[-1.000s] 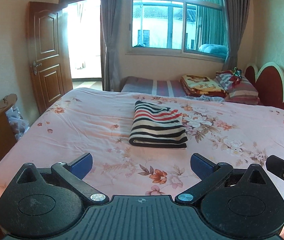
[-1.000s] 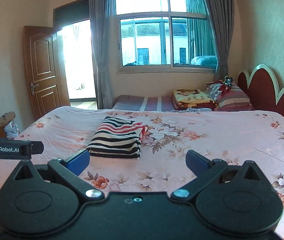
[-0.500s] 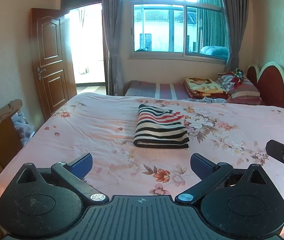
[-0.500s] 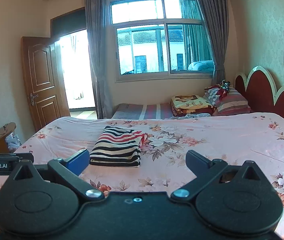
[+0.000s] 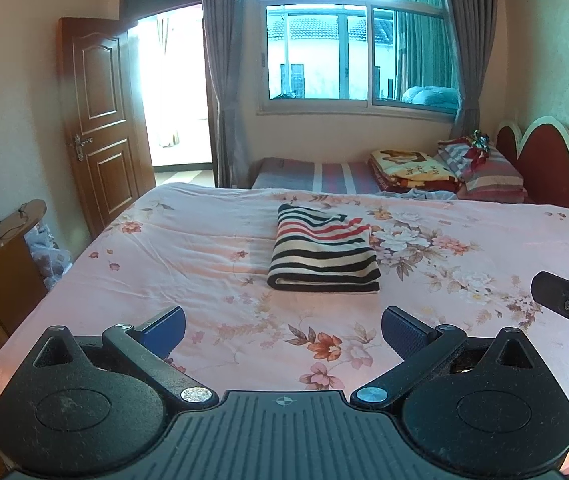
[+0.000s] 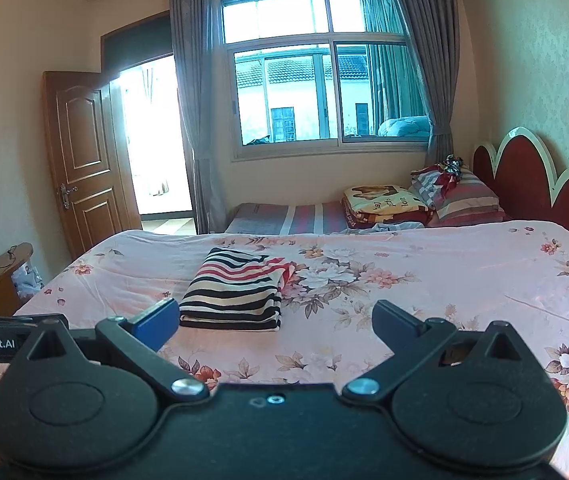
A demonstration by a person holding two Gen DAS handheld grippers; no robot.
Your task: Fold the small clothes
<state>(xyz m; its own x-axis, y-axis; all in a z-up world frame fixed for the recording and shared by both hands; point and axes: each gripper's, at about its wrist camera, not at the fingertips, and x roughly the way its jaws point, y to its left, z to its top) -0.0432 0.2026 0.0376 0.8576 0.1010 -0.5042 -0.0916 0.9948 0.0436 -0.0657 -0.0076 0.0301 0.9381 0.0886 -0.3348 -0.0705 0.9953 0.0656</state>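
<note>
A striped garment (image 5: 322, 254), black, cream and red, lies folded into a neat rectangle in the middle of the pink floral bedspread (image 5: 188, 248). It also shows in the right wrist view (image 6: 236, 290). My left gripper (image 5: 282, 330) is open and empty, held above the near part of the bed, well short of the garment. My right gripper (image 6: 274, 326) is open and empty, also back from the garment, to its right. Part of the right gripper (image 5: 568, 304) shows at the right edge of the left wrist view.
A second low bed (image 5: 316, 170) with folded blankets (image 5: 412, 168) and pillows (image 5: 484, 170) lies beyond. A red headboard (image 5: 540, 164) is at right. A wooden cabinet (image 5: 0, 264) stands at left, and an open door (image 5: 100, 120) behind it.
Both grippers have pulled back and risen from the bed, so the folded garment looks smaller and farther away. Both stay open. The garment has not moved.
</note>
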